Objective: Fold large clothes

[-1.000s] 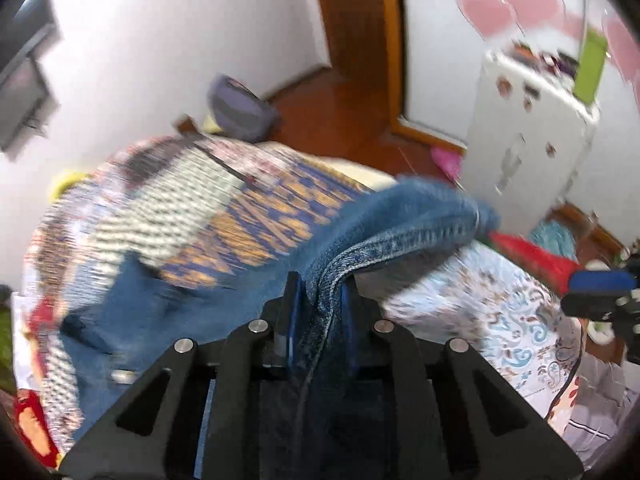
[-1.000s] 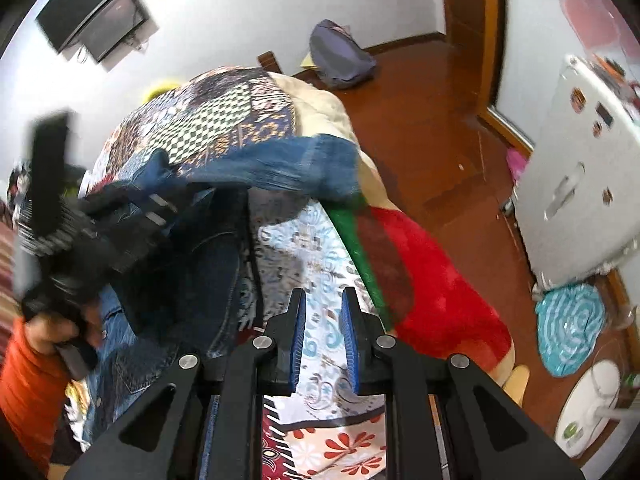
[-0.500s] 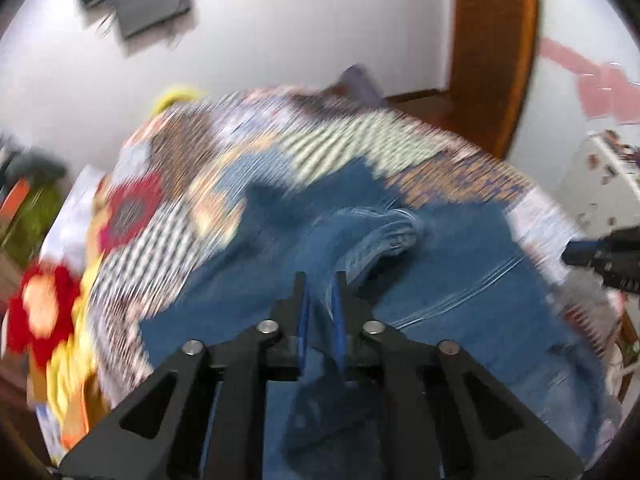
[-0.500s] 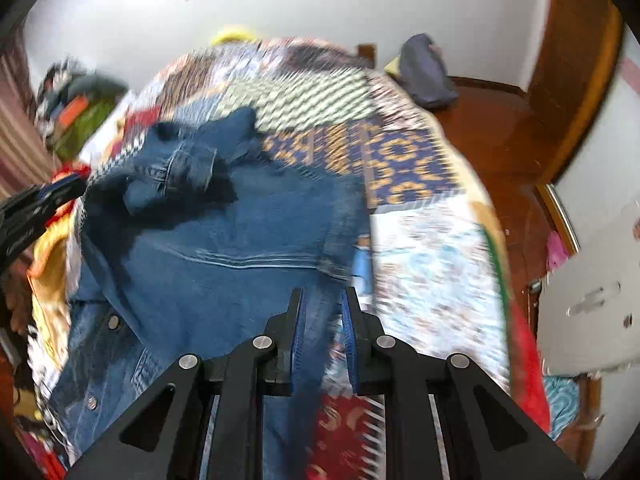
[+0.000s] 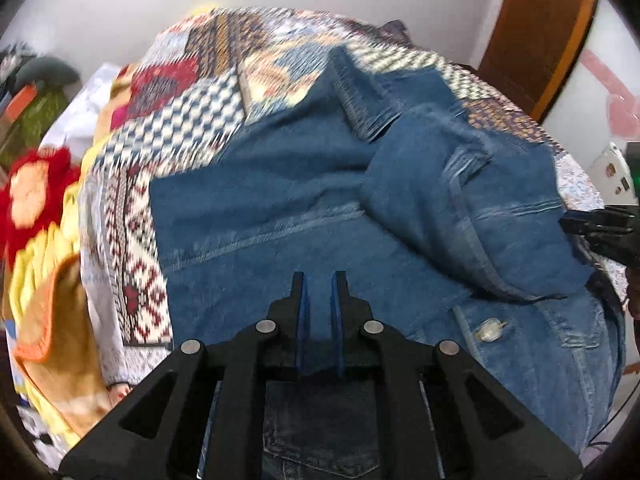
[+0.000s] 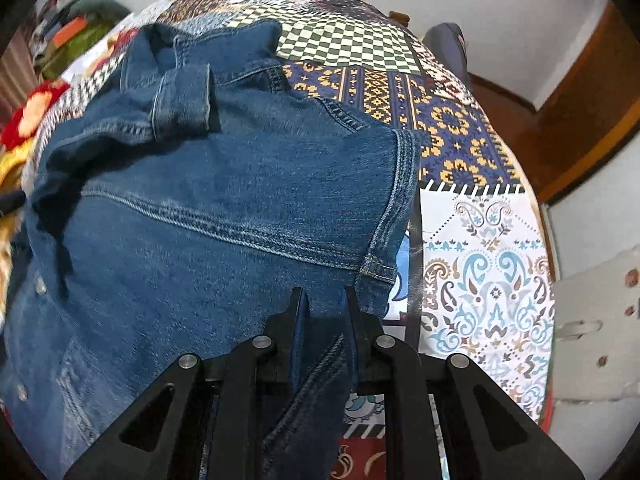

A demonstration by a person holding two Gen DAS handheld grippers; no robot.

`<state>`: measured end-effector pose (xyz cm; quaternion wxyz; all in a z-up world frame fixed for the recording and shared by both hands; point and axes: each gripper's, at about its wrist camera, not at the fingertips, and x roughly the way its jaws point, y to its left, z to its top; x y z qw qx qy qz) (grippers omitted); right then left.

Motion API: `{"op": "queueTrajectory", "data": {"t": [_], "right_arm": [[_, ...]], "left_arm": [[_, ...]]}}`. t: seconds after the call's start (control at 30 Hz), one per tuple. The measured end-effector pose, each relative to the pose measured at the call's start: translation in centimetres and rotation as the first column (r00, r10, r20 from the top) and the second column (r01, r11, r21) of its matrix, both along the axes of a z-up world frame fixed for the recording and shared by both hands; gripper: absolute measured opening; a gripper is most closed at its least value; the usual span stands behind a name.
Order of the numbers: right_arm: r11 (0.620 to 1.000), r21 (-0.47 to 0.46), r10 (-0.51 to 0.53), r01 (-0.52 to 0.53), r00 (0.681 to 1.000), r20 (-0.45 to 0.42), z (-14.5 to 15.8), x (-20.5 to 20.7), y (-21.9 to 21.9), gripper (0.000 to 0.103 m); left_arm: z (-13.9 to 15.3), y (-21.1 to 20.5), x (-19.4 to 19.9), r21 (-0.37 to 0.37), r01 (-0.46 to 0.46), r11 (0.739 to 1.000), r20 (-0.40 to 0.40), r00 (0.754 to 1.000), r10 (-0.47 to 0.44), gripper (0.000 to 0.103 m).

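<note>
A blue denim jacket (image 5: 280, 208) lies back up on the patchwork quilt (image 5: 192, 112). One sleeve (image 5: 460, 200) is folded across its back, and its cuff (image 6: 180, 100) is at the far left in the right wrist view. My left gripper (image 5: 318, 280) hovers over the jacket's middle. Its jaws are a narrow slit and opening, with flat denim showing through and no fold pinched. My right gripper (image 6: 324, 294) is shut on a fold of the jacket (image 6: 220, 184) at its right side seam. It appears as a black shape (image 5: 592, 232) at the edge of the left wrist view.
The quilt (image 6: 460, 128) covers the whole bed. A red and yellow blanket (image 5: 36, 184) and piled clothes (image 5: 36, 112) lie at the left. At the right are a wooden door (image 5: 540, 40), a white cabinet (image 6: 600, 320) and a dark bag (image 6: 448, 44) on the floor.
The left gripper carried the sleeve across the jacket, and the sleeve now lies folded on its back, out of the jaws. Both views swung down over the bed. Denim now sits in the right jaws.
</note>
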<state>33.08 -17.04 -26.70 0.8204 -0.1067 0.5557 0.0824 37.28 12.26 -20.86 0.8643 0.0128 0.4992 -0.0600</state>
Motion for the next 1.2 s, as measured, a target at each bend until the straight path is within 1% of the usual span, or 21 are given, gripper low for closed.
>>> {"op": "queueTrajectory", "data": {"t": [0.03,0.07,0.1,0.13,0.17,0.2,0.23,0.27,0.3,0.33,0.47,0.53,0.6,0.7,0.73,0.8,0.83,0.87,0.93,1.07,1.2], "right_arm": [[1.0,-0.019,0.005,-0.004,1.0,0.008,0.1,-0.2,0.2,0.013],[0.999,-0.045,0.015,-0.014,1.0,0.022,0.0,-0.5,0.6,0.014],[0.998,-0.057,0.02,-0.019,0.999,0.031,0.0,-0.6,0.7,0.013],[0.998,-0.066,0.023,-0.021,0.999,0.039,0.0,-0.7,0.7,0.014],[0.997,-0.074,0.027,-0.023,0.998,0.049,0.0,-1.0,0.8,0.014],[0.993,-0.117,0.015,-0.008,0.998,0.058,-0.1,-1.2,0.6,0.015],[0.99,-0.138,0.011,-0.003,0.998,0.058,-0.3,-1.2,0.5,0.028],[0.99,-0.142,0.01,-0.001,0.998,0.07,-0.4,-1.5,0.0,0.038],[0.99,-0.141,-0.007,0.019,0.996,0.084,-0.5,-1.7,-0.7,0.058],[0.991,-0.13,-0.029,0.04,0.996,0.088,-0.5,-1.7,-1.6,0.072],[0.99,0.071,-0.121,0.121,0.993,0.003,-0.3,-1.2,-5.5,0.074],[0.982,0.128,-0.14,0.141,0.99,-0.013,0.1,-1.3,-6.5,0.074],[0.977,0.146,-0.158,0.157,0.987,-0.005,0.7,-1.6,-6.9,0.074],[0.972,0.167,-0.167,0.164,0.986,0.0,1.3,-1.8,-7.0,0.074],[0.97,0.173,-0.171,0.169,0.985,-0.001,1.4,-1.8,-6.9,0.074],[0.967,0.183,-0.178,0.176,0.984,-0.004,1.3,-1.5,-6.8,0.074],[0.967,0.183,-0.178,0.176,0.984,-0.005,1.3,-1.5,-6.7,0.074],[0.967,0.183,-0.177,0.175,0.984,-0.003,1.3,-1.5,-6.6,0.074],[0.968,0.183,-0.175,0.172,0.985,-0.001,1.3,-1.3,-6.4,0.074],[0.966,0.192,-0.176,0.172,0.984,0.005,1.9,-1.4,-6.5,0.074],[0.963,0.21,-0.173,0.168,0.985,0.007,2.5,-1.1,-6.4,0.074]], "left_arm": [[0.6,-0.5,0.3,-0.003,0.016,1.0,0.011,1.0,-0.016,0.019],[1.2,-1.1,0.7,-0.009,0.032,0.999,0.024,0.999,-0.031,0.03],[1.7,-1.5,1.1,-0.015,0.041,0.999,0.036,0.999,-0.041,0.038],[2.3,-2.4,1.5,-0.023,0.055,0.998,0.056,0.997,-0.053,0.055],[2.6,-2.9,2.0,-0.027,0.066,0.997,0.072,0.995,-0.064,0.064],[2.8,-3.5,2.7,-0.033,0.08,0.996,0.084,0.993,-0.077,0.065],[2.8,-4.6,3.5,-0.03,0.103,0.994,0.081,0.992,-0.1,0.065],[2.7,-5.5,4.1,-0.019,0.119,0.993,0.072,0.991,-0.117,0.065],[2.3,-6.6,4.8,-0.004,0.141,0.99,0.06,0.988,-0.14,0.065],[1.9,-7.7,5.5,0.01,0.166,0.986,0.05,0.985,-0.166,0.065],[-0.8,-11.5,8.5,0.092,0.217,0.972,-0.014,0.976,-0.216,0.065],[-1.8,-12.7,9.4,0.15,0.234,0.961,-0.023,0.972,-0.233,0.065],[-3.2,-13.8,10.4,0.226,0.254,0.94,-0.044,0.967,-0.25,0.065],[-5.1,-14.5,10.6,0.276,0.281,0.919,-0.071,0.96,-0.272,0.065],[-5.2,-14.6,10.5,0.289,0.288,0.913,-0.061,0.957,-0.283,0.063],[-5.0,-14.6,10.4,0.303,0.286,0.909,-0.044,0.957,-0.286,0.049],[-4.8,-14.3,10.5,0.305,0.264,0.915,-0.038,0.963,-0.265,0.036],[-4.5,-13.9,10.6,0.298,0.246,0.922,-0.03,0.968,-0.249,0.023],[-3.2,-12.7,10.6,0.251,0.215,0.944,0.006,0.975,-0.224,0.018],[0.7,-9.1,9.9,0.119,0.136,0.984,0.09,0.985,-0.147,0.016],[4.2,-5.2,8.1,0.015,0.066,0.998,0.155,0.986,-0.067,0.016]]}}
